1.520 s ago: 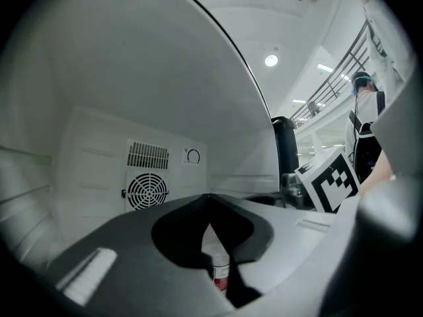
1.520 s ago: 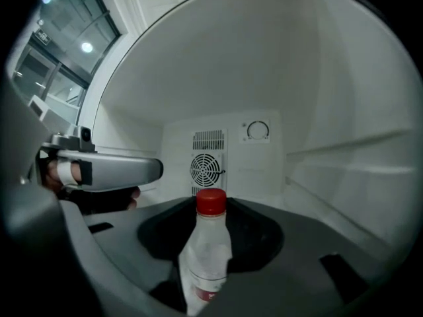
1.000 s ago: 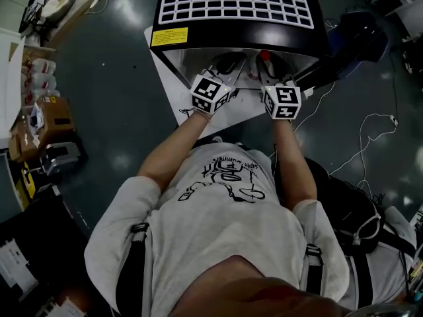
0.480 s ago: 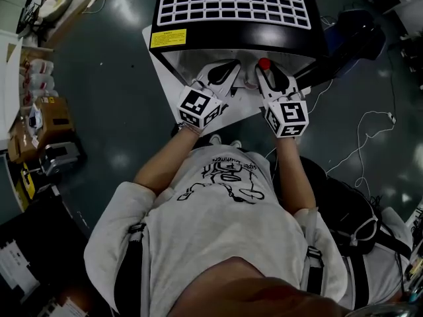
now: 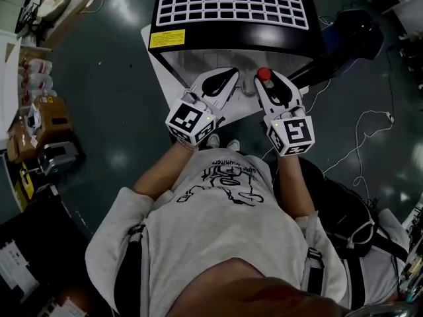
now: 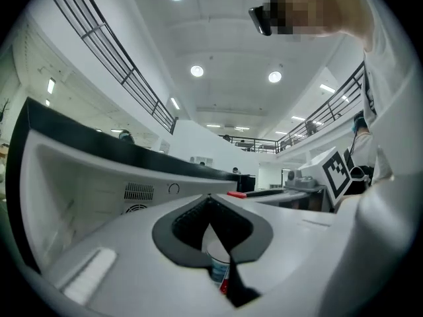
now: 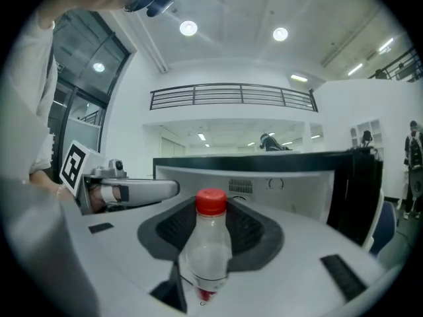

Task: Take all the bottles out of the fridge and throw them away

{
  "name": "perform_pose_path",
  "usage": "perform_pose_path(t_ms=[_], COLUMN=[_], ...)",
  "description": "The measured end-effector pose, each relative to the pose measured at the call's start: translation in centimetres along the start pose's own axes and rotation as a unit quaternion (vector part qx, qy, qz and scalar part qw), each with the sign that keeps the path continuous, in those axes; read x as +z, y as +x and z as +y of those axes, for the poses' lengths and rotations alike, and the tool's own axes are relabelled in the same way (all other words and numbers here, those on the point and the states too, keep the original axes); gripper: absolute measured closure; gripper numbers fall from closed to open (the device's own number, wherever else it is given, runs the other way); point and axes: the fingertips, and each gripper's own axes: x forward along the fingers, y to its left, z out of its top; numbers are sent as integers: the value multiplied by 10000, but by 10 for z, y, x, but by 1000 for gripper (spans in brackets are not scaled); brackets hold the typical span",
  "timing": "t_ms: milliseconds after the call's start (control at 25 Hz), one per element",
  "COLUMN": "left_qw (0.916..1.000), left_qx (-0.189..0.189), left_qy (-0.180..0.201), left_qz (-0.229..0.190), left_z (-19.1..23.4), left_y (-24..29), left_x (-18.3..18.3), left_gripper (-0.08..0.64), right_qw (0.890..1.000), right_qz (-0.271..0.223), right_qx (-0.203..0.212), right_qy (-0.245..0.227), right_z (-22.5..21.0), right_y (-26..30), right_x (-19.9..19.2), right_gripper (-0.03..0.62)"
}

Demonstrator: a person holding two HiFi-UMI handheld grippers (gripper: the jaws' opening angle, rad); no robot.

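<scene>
Head view: looking down on fridge (image 5: 231, 37), left gripper (image 5: 228, 78) and right gripper (image 5: 266, 82) just outside its open front. Clamped upright between fingers of right gripper, standing fairly wide: clear bottle (image 7: 210, 246), red cap. Pinched between nearly closed fingers of left gripper: seemingly a second bottle (image 6: 218, 264), blue-red label, mostly hidden.
</scene>
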Motion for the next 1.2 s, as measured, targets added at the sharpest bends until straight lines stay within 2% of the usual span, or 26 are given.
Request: perform_pose_path(t_ms=[320, 600, 960, 1200], left_qw=[9995, 9992, 9993, 9994], left_qx=[-230, -262, -193, -76], left_qy=[53, 33, 92, 71], left_qz=[-198, -297, -292, -343], left_z=[-28, -47, -60, -69], left_y=[-15, -33, -43, -46], left_x=[35, 57, 61, 63], left_gripper=[552, 552, 552, 552], right_qw=[9999, 9997, 9995, 9989], right_qz=[-94, -131, -242, -275], right_qx=[114, 199, 178, 371], right_qy=[-89, -95, -84, -100], right_z=[20, 38, 41, 45], right_y=[-29, -49, -60, -65], right_x=[31, 55, 60, 61], right_gripper=[449, 449, 449, 449])
